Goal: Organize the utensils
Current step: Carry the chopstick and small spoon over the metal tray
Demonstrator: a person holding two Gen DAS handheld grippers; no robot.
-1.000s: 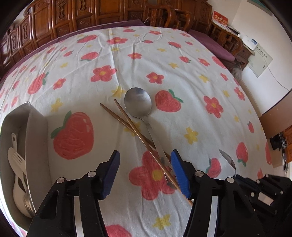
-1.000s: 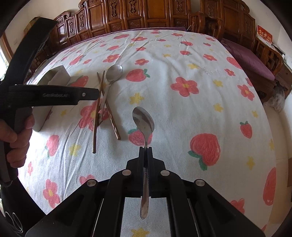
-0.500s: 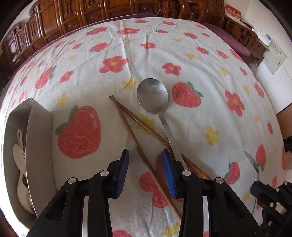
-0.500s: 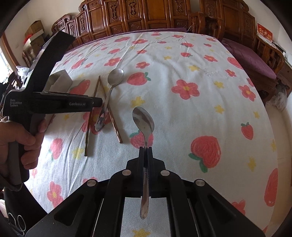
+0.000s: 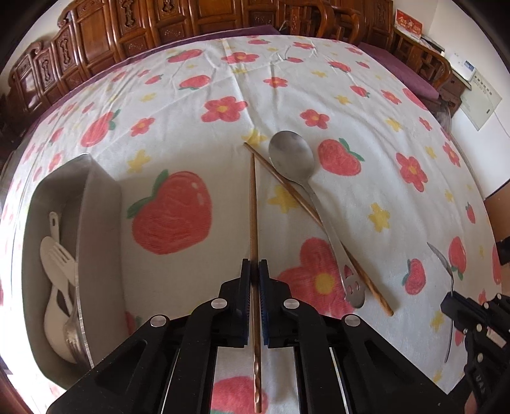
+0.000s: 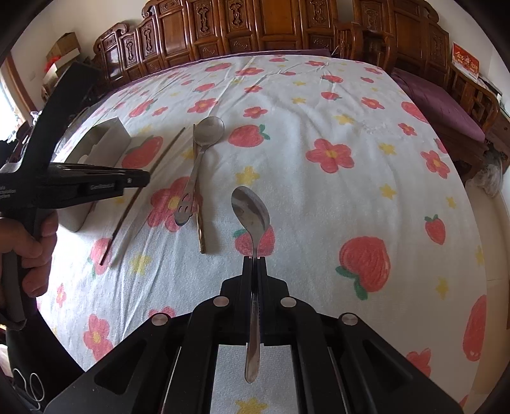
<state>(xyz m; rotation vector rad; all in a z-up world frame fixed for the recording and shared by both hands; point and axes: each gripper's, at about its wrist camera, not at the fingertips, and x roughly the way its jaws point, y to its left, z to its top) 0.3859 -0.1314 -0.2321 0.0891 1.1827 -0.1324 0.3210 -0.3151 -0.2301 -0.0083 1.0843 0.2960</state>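
Observation:
My left gripper (image 5: 254, 267) is shut on a wooden chopstick (image 5: 253, 207) and holds it off the cloth; the gripper also shows in the right wrist view (image 6: 140, 180) with the chopstick (image 6: 149, 178). A second chopstick (image 5: 315, 219) and a large metal spoon (image 5: 291, 159) lie crossed on the cloth to the right. My right gripper (image 6: 254, 258) is shut on a small metal spoon (image 6: 250, 210), held above the cloth; it also shows in the left wrist view (image 5: 446, 264).
A grey utensil tray (image 5: 95, 223) at the left holds white plastic utensils (image 5: 54, 254) and a metal fork. The floral tablecloth (image 5: 350, 105) covers the table. Carved wooden furniture (image 6: 255, 25) stands behind. The table edge drops at the right.
My left gripper shut on one chopstick and lifted it clear of the other chopstick and the large spoon. My right gripper kept holding the small spoon in place.

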